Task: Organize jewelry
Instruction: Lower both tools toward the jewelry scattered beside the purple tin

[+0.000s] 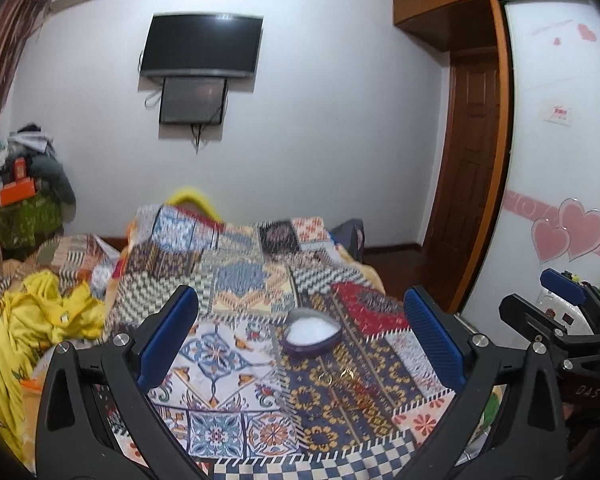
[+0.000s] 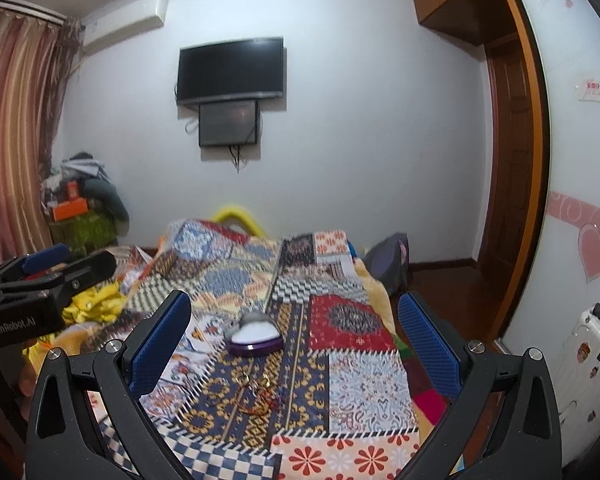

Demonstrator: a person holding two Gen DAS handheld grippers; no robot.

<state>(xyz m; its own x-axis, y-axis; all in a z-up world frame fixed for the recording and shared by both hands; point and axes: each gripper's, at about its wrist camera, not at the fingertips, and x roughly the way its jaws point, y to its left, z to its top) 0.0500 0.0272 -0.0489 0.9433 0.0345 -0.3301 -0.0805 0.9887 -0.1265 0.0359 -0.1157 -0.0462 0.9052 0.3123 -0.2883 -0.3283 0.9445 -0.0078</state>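
A purple heart-shaped jewelry box (image 1: 311, 338) with a white lining lies open on the patchwork blanket (image 1: 228, 280); it also shows in the right wrist view (image 2: 254, 339). Small gold rings (image 2: 244, 379) and a red cord (image 2: 260, 398) lie on the blanket just in front of the box; the rings show faintly in the left wrist view (image 1: 327, 378). My left gripper (image 1: 300, 344) is open and empty above the blanket, short of the box. My right gripper (image 2: 296, 344) is open and empty, also above the blanket. Each gripper sees the other at its side.
The bed fills the foreground, with yellow cloth (image 1: 28, 328) bunched at the left. A white suitcase (image 2: 580, 364) stands at the right by the wardrobe door (image 2: 572, 160). A TV (image 2: 230, 70) hangs on the far wall. Clutter (image 2: 80, 208) is piled in the far left corner.
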